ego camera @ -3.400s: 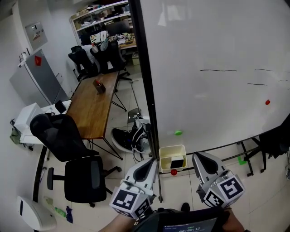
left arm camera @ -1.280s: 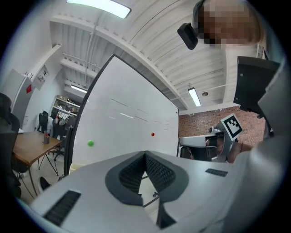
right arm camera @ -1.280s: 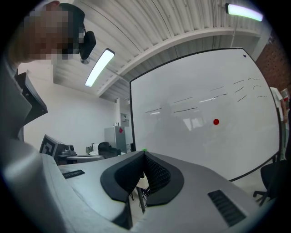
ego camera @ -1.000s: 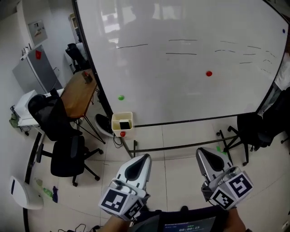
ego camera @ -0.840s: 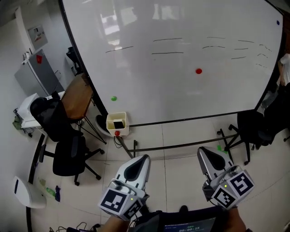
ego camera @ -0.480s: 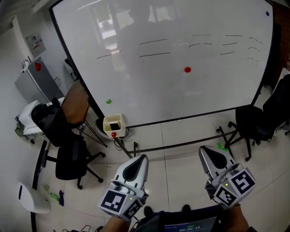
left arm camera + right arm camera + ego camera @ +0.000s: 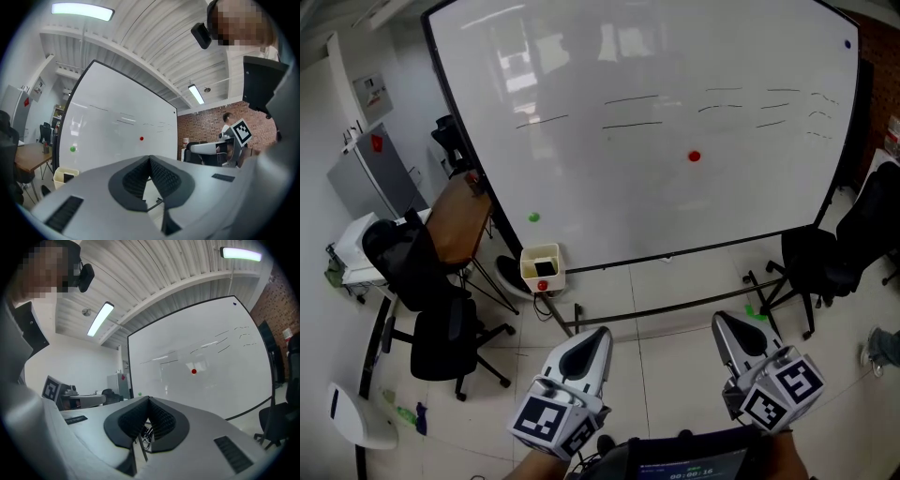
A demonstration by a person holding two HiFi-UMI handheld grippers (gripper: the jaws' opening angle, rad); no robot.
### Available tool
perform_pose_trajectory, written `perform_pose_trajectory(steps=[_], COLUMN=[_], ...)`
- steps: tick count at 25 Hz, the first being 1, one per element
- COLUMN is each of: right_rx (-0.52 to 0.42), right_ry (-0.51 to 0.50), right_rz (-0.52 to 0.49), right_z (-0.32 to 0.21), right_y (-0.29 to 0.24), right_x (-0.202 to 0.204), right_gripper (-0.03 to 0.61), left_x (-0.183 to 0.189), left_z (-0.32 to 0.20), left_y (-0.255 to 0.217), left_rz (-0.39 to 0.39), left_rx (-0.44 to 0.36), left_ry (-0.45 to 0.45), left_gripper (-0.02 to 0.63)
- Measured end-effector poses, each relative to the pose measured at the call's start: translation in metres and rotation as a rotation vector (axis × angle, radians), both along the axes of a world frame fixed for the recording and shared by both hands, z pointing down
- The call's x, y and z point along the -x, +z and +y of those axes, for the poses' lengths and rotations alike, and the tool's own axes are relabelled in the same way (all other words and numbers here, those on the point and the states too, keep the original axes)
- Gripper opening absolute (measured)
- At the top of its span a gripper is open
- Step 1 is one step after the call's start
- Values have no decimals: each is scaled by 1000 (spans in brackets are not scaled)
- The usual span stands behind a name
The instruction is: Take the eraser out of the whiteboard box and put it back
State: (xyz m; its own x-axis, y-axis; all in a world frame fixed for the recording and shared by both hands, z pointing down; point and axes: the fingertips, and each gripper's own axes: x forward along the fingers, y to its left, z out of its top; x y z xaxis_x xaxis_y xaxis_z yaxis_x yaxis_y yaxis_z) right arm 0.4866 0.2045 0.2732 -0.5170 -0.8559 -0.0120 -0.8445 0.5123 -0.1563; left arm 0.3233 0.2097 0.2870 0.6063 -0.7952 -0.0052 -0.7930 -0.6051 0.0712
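Whiteboard box [image 7: 543,268] at board's [image 7: 656,206] lower-left corner, bare floor [image 7: 670,333] before it

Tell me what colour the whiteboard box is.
The whiteboard box is pale yellow, clearest in head view.

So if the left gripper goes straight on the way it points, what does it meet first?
Probably the large white whiteboard, low on its face and well right of the cream plastic box. The left gripper seems to have only air before it; depth is unclear.
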Motion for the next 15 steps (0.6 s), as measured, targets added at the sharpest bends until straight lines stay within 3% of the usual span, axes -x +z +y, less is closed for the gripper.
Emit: perform_pose_trajectory(steps=[15], right_rx=[-12], right_ry=[22], right_rz=[22], right_z=[5], right_y=[-6], right_x=[-12], right_gripper=[25], left_x=[-16], left_z=[1], left_y=[2], left_rz=[20], left_rx=[5], left_ry=[17], left_gripper=[8])
